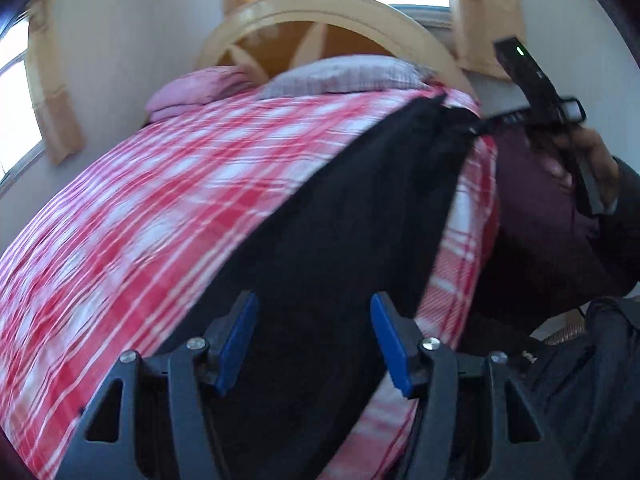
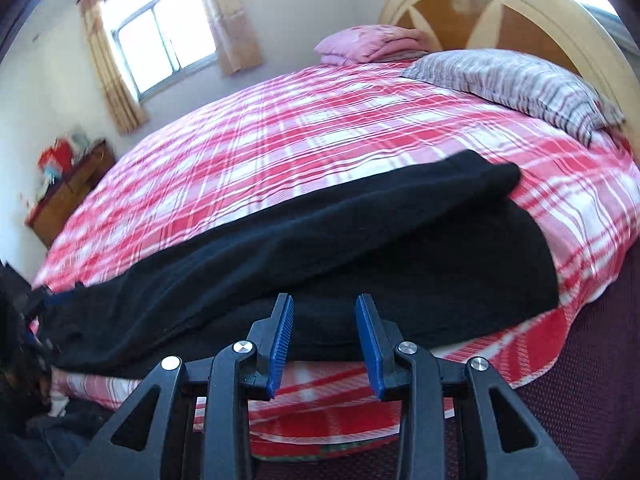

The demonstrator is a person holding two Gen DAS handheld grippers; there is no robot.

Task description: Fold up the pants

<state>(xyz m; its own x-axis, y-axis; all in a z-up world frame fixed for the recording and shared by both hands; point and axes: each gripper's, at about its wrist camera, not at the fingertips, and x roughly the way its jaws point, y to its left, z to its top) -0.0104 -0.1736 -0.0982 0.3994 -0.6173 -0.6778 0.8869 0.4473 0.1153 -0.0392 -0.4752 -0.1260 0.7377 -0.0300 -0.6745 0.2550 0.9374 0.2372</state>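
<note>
Two grippers with blue pads are out over a big bed. The black pants (image 2: 320,248) lie flat on the red and white checked bedspread (image 2: 280,148), close to the near edge of the bed. They stretch in a long strip along that edge.

The left gripper (image 1: 314,344) is spread wide, with nothing between its pads. It is just above the pants, and the black cloth fills the gap behind its fingers. From this side the pants run away in a long strip toward the head of the bed.

The right gripper (image 2: 325,346) is also let go, with its two pads apart. It is at the edge of the bed, just in front of the pants, and the cloth is not between its pads. In the left view, this gripper shows far off by the other end of the pants, held in the person's right hand (image 1: 592,160).

A gray striped pillow (image 2: 520,84) and a pink pillow (image 2: 368,46) rest at the head of the bed, well apart from the pants. A wooden headboard (image 2: 500,12) stands behind them.
</note>
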